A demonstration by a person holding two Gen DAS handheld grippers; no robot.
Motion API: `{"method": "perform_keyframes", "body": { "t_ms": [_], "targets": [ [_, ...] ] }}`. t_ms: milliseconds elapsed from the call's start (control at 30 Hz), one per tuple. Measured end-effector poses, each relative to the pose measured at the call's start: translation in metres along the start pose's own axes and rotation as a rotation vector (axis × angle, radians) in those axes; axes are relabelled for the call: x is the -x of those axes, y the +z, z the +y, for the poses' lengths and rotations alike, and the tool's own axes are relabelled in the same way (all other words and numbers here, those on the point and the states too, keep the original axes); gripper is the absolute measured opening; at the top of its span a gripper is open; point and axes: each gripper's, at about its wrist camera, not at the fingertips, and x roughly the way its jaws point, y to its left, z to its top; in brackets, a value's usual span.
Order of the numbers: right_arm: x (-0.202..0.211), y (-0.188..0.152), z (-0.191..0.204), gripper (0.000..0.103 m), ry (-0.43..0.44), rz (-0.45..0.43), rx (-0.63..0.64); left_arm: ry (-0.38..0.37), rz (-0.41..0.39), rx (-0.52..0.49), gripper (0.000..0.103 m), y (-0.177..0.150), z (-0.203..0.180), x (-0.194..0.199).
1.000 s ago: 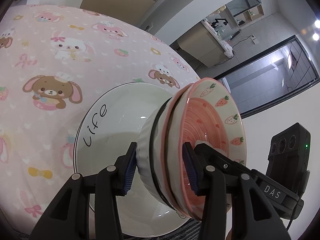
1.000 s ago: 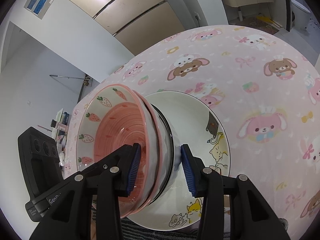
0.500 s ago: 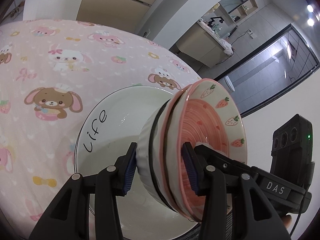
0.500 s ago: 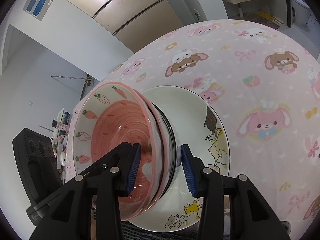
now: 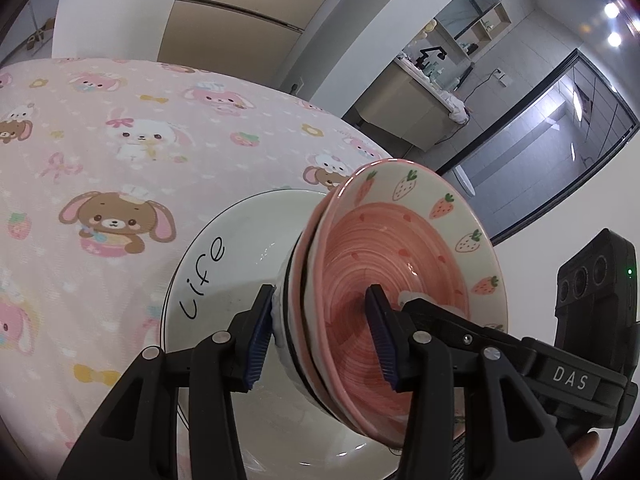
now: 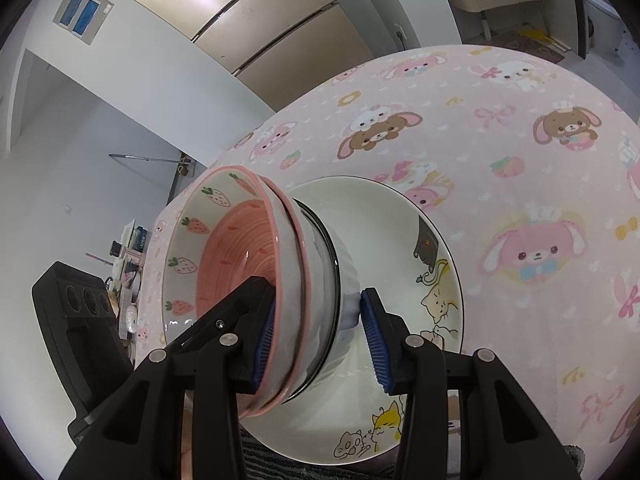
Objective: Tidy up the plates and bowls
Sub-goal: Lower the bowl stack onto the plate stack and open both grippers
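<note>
Partly hidden, nested pink strawberry ceramic bowls clamped by left gripper and right gripper, white cartoon plate beneath, near rim cut off.

2 strawberry bowls, 1 white ribbed bowl, 1 big plate, 1 pink tablecloth

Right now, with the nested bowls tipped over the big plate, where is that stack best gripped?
Across its thickness, at the near edge, as both grippers do. The bowl stack stands on edge over the white plate, so one pad of the left gripper goes inside the strawberry bowl and one behind the white bowl; the right gripper mirrors it.
</note>
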Motion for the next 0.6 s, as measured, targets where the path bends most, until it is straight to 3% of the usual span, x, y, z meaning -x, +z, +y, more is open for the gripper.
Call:
{"method": "perform_keyframes", "body": {
  "t_ms": [400,600],
  "targets": [
    [0.011,0.003,0.004,0.045,-0.029,-0.039,0.031,0.030,-0.036,-0.029,0.044,0.007,0.000,0.022],
    [0.020,0.000,0.014,0.047,-0.067,-0.081,0.083,0.067,-0.113,-0.096,0.044,0.009,-0.004,0.041]
  ]
}}
